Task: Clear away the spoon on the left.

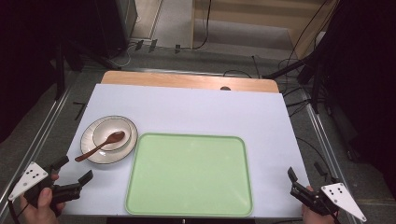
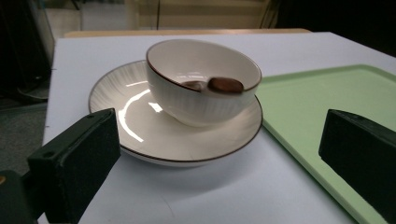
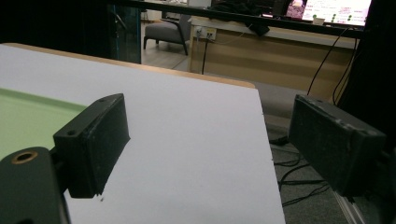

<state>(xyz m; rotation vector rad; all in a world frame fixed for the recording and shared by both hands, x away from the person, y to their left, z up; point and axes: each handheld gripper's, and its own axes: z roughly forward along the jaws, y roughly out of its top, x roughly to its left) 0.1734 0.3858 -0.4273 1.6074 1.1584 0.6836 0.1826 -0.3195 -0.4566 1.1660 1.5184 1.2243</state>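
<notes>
Resting on the white table are one bowl, one saucer under it, one wooden spoon inside the bowl, and one green tray. No writing is legible. The left claw, jaws wide and empty, sits just short of the bowl, which lies ahead between them. The right claw, also spread empty, is beside the tray's far edge.

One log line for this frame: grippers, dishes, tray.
left gripper: open, near plate | right gripper: open, at table edge | bowl: on plate, spoon inside | tray: empty
</notes>
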